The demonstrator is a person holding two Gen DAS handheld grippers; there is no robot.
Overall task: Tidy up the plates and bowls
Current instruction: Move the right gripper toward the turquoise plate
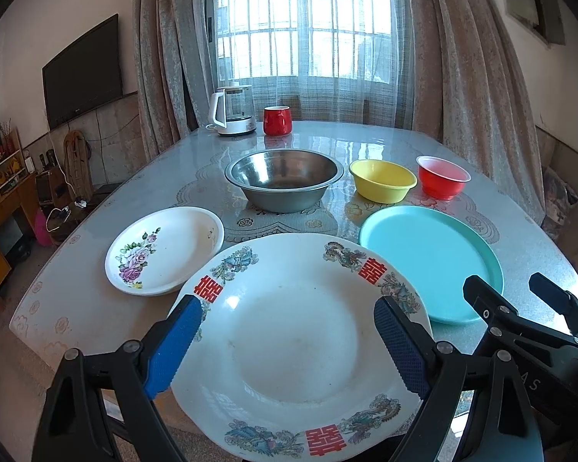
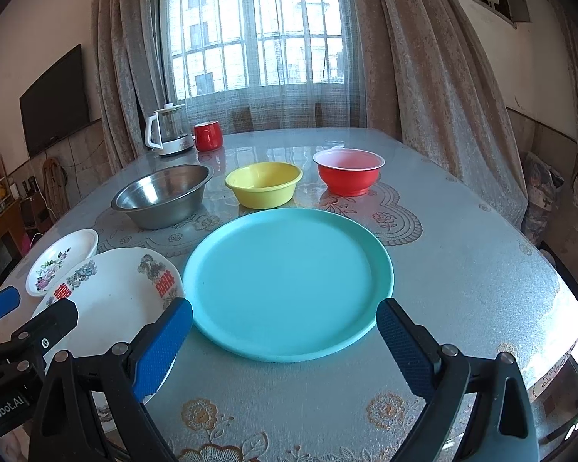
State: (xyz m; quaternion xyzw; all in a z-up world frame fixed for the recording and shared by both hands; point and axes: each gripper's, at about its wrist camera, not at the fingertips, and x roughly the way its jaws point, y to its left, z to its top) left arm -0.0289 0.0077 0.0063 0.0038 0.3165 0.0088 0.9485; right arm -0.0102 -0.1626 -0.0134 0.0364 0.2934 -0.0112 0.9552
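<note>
A large white plate with red characters and dragon prints (image 1: pixel 293 346) lies at the table's near edge; my left gripper (image 1: pixel 289 319) is open above it, blue fingers on either side. A floral white plate (image 1: pixel 165 250) lies to its left. A teal plate (image 2: pixel 289 281) lies in front of my right gripper (image 2: pixel 285 319), which is open and empty just short of its near rim. Behind stand a steel bowl (image 1: pixel 285 179), a yellow bowl (image 2: pixel 264 184) and a red bowl (image 2: pixel 348 171). The right gripper shows in the left wrist view (image 1: pixel 520 300).
A white kettle (image 1: pixel 233 109) and a red mug (image 1: pixel 277 120) stand at the table's far side by the curtains. The glass-topped table (image 2: pixel 462 269) has a patterned cloth. A TV and shelves are off to the left.
</note>
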